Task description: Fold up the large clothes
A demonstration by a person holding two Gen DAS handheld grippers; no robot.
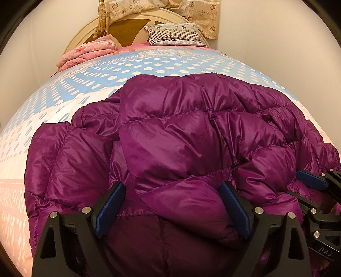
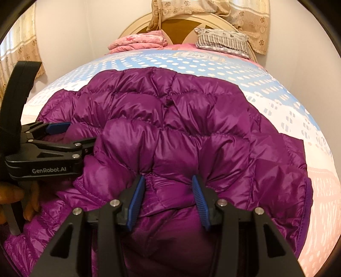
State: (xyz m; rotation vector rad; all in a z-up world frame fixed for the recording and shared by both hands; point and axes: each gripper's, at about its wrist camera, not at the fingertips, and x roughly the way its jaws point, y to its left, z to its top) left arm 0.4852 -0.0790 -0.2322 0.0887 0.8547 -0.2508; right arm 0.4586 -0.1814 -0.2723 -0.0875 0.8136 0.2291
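A puffy purple down jacket (image 1: pixel 170 132) lies spread over the bed, its quilted panels bulging. My left gripper (image 1: pixel 172 187) is open wide over the jacket's near part, and its blue pads (image 1: pixel 110 204) stand apart from the fabric between them. My right gripper (image 2: pixel 168 181) is shut on a puckered fold of the jacket (image 2: pixel 191 119) at its near edge. In the right wrist view my left gripper (image 2: pixel 78 133) shows at the left, held by a hand (image 2: pixel 12 191). The right gripper (image 1: pixel 307 187) shows at the left wrist view's right edge.
The bed cover (image 1: pixel 132 68) is blue with white dots and pink toward the near side. At the head of the bed are a folded pink blanket (image 1: pixel 89 51), a striped pillow (image 1: pixel 174 35) and a rounded headboard (image 1: pixel 127 27) under a beige curtain (image 1: pixel 204 15). Walls close both sides.
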